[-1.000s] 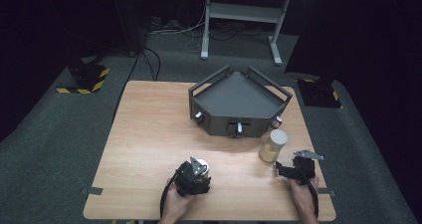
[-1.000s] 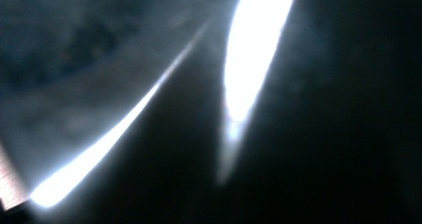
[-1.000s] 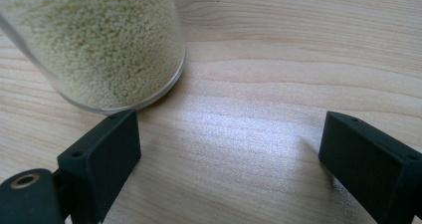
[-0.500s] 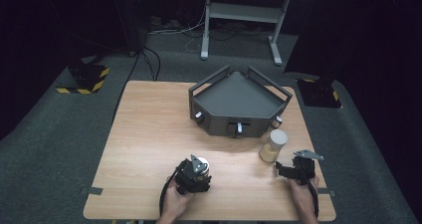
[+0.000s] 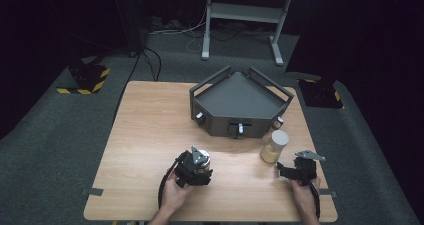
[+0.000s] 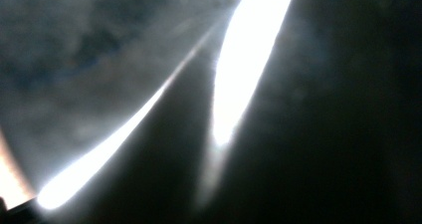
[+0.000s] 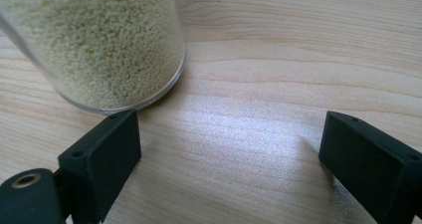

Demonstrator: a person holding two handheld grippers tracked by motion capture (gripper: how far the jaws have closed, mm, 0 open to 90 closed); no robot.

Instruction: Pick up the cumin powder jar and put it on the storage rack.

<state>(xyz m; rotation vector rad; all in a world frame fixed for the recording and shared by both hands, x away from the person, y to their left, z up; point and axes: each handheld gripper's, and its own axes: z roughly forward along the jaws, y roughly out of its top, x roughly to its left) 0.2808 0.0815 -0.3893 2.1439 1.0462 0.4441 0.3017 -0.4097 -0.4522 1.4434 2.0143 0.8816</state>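
High view: a light wooden table [image 5: 150,135] stands on grey carpet. At its far middle sits a dark grey angular tray with raised handles and small knobs on its front wall [image 5: 240,92]. Just in front of the tray's right corner stands a clear cylindrical jar of pale yellow grains with a light lid [image 5: 274,146], upright. The right gripper [image 5: 281,169], black with a grey three-cornered plate on top, rests low at the near right edge of the table, just beside the jar on its near right side, jaws pointing towards it. The left gripper [image 5: 194,168], also black with a grey plate, is held in the person's left hand [image 5: 175,192] at the near middle of the table, pointing down at the wood, well apart from the jar.

Left gripper view: blurred, dark shapes with two bright streaks; nothing can be identified. The jaws are clenched fully together, with nothing seen held.

Right gripper view: the two black jaws stand wide apart over bare wood, released and gripping nothing. The jar [image 7: 99,45] stands just beyond the left jaw, outside the gap; whether it touches that jaw cannot be told.
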